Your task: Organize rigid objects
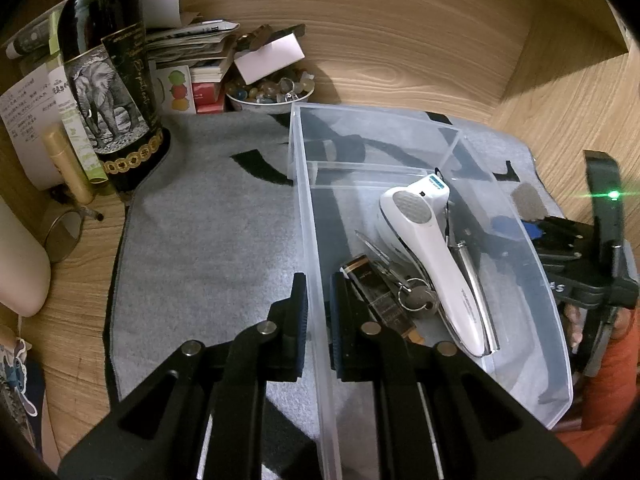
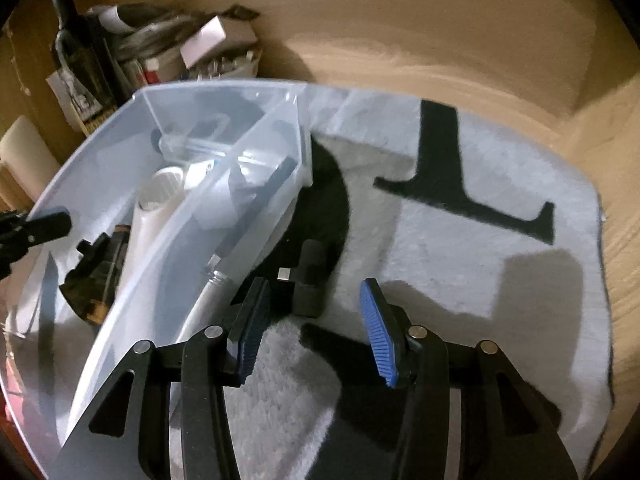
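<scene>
Left wrist view, left hand-held gripper (image 1: 318,324) tilted downward, clamping bin wall (image 1: 308,216)

Dim warm light is falling from above, casting hard shadows across the grey mat (image 2: 460,264); the right wrist view is smearing with motion blur, edges bending.

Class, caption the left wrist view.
Left tongs clamp the clear organizer's wall; white handheld device and keys lie inside.

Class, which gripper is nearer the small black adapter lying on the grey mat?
Right. The right gripper hovers open just before the black adapter; the left gripper clamps the clear bin's wall, farther off.
</scene>
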`<state>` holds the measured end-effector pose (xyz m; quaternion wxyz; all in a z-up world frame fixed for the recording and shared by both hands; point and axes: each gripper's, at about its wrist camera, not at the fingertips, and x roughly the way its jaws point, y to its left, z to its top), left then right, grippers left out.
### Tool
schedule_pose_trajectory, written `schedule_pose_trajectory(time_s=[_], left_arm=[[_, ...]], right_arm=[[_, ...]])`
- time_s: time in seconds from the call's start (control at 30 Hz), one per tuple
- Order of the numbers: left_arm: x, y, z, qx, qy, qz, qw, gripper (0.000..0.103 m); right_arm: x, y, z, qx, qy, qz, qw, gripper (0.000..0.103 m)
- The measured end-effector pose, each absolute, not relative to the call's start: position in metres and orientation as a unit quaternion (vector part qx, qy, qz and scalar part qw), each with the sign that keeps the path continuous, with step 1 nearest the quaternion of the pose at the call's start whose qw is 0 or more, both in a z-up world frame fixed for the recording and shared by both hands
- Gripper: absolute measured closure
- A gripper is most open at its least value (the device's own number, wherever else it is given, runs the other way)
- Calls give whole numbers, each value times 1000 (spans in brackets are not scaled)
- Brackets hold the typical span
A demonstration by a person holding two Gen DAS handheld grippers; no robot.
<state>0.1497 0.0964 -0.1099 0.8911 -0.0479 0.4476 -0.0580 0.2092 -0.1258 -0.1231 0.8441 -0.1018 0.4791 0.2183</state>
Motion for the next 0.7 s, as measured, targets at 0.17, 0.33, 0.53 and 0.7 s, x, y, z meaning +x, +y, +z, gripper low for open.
schedule_pose_trajectory(time_s=[0.17, 0.33, 0.53, 0.7], left_arm=[[150, 98, -109, -51, 448, -59, 891, 93], [150, 98, -109, -51, 448, -59, 891, 93], [150, 98, -109, -52, 448, -59, 890, 93], [150, 98, -109, -52, 448, -59, 890, 93]], right_arm=[[211, -128, -124, -105, 469, 214, 851, 85], [210, -133, -118, -97, 459, 212, 857, 85], [201, -137, -94, -92, 428, 211, 874, 85], [192, -139, -67, -87, 394, 212, 890, 85]])
